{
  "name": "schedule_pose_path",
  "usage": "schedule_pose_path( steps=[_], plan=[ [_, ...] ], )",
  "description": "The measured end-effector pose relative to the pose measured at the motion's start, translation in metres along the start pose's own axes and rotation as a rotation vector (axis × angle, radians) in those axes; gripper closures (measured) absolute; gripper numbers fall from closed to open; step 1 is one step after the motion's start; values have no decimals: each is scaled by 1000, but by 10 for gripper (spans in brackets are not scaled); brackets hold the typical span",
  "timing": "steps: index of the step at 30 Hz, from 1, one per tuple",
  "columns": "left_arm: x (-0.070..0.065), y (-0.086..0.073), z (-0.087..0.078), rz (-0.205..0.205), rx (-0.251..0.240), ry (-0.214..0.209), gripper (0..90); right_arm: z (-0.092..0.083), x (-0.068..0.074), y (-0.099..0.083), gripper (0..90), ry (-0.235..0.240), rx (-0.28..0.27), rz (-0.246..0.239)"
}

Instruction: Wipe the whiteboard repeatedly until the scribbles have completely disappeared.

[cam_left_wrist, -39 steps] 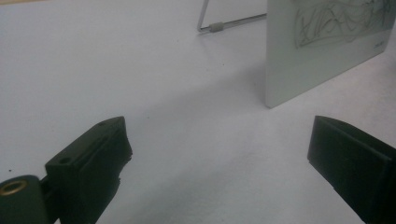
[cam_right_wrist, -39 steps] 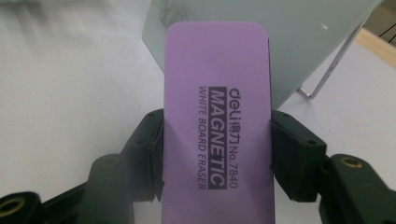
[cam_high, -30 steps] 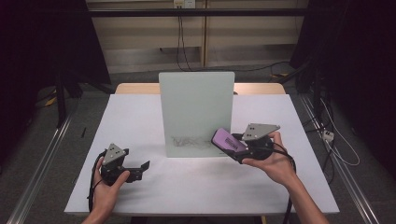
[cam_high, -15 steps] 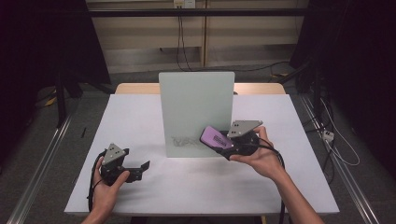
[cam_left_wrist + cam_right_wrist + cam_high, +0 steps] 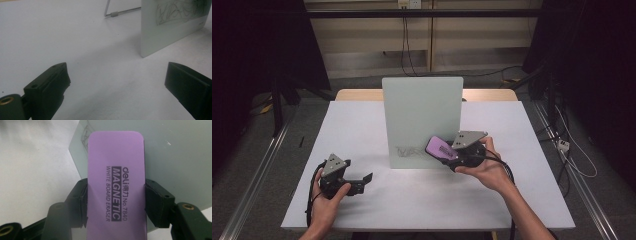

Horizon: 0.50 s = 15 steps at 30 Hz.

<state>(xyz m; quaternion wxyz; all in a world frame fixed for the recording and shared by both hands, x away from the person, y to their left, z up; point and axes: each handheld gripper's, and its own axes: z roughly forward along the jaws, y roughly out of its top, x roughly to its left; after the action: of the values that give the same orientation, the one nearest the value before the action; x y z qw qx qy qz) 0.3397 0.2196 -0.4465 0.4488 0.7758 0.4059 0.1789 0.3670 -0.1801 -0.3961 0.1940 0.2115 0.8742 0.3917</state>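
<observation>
On the white table [image 5: 362, 125], seen from the high view, a pale whiteboard [image 5: 422, 115] stands upright near the middle, with dark scribbles [image 5: 409, 150] low on its face. The right gripper [image 5: 451, 154], held in the person's right hand [image 5: 484, 167], is clamped on a purple eraser [image 5: 441, 148] whose far end lies against or just in front of the board's lower right part, right of the scribbles; I cannot tell whether it touches. The left gripper [image 5: 366, 178], in the left hand [image 5: 327, 200], sits low over the table's near left part, well apart from the board, with nothing between its jaws. Along the left gripper view, the two black jaws stand wide apart over bare table, gripper [image 5: 117, 82] empty, and the board's lower corner [image 5: 170, 30] rises at upper right with the scribbles [image 5: 180, 10] on it; a wire stand leg [image 5: 120, 12] shows behind the board. Through the right gripper view, the gripper [image 5: 116, 195] presses both jaws on the long sides of the eraser [image 5: 116, 170], which points away from the camera, printed label up, reading "MAGNETIC WHITE BOARD ERASER". The board [image 5: 175, 157] stands close behind it, and a little of the scribble [image 5: 84, 135] shows at the eraser's upper left edge.
</observation>
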Motion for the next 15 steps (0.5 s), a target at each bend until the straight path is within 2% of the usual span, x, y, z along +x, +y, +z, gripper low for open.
schedule_pose_path(
  steps=[6,15],
  plan=[
    [0,0,0,4,4,0,52,4,2,-4,420,-9,45,-29],
    [0,0,0,5,3,-1,52,9,7,-7,420,-20,57,-46]
  ],
)
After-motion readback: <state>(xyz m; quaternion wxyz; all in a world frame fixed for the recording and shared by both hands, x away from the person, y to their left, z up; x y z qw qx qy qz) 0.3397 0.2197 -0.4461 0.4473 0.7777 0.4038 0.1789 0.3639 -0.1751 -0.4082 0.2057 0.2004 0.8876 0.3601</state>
